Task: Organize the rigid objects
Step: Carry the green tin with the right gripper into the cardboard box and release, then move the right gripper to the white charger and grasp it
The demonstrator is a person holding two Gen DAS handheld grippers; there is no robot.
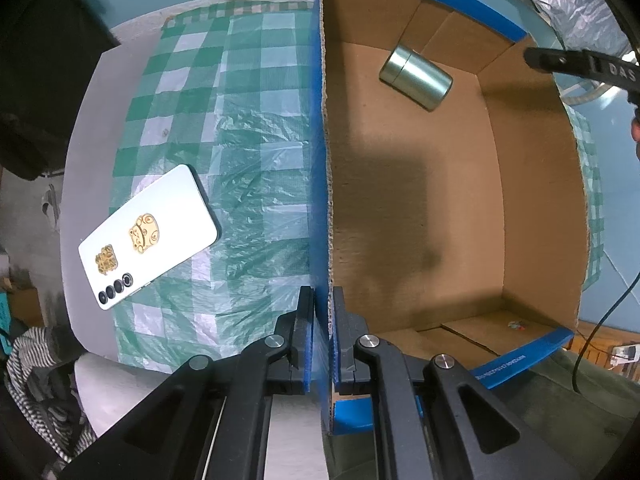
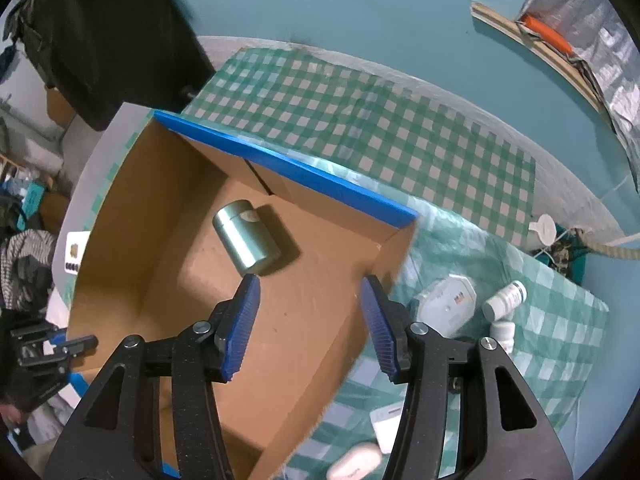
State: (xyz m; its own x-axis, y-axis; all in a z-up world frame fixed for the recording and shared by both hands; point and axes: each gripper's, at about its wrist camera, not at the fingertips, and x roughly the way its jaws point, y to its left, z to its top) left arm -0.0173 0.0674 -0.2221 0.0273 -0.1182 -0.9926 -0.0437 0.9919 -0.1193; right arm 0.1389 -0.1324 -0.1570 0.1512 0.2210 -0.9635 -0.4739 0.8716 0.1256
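Observation:
A blue-sided cardboard box (image 1: 532,208) stands open on the checked tablecloth; it also shows in the right wrist view (image 2: 120,216). A silver metal tin (image 1: 416,77) lies on its side on the box floor, also in the right wrist view (image 2: 246,242). My left gripper (image 1: 323,300) is shut on the box's left wall (image 1: 318,160). My right gripper (image 2: 310,292) is open and empty above the box, just in front of the tin. A white phone (image 1: 150,236) lies back-up on the cloth left of the box.
Right of the box lie a white octagonal case (image 2: 446,306), two white pill bottles (image 2: 504,300), a white device (image 2: 386,420) and a white pebble-shaped case (image 2: 354,464). A dark bag (image 2: 108,36) sits at the table's far left corner. The teal wall is behind.

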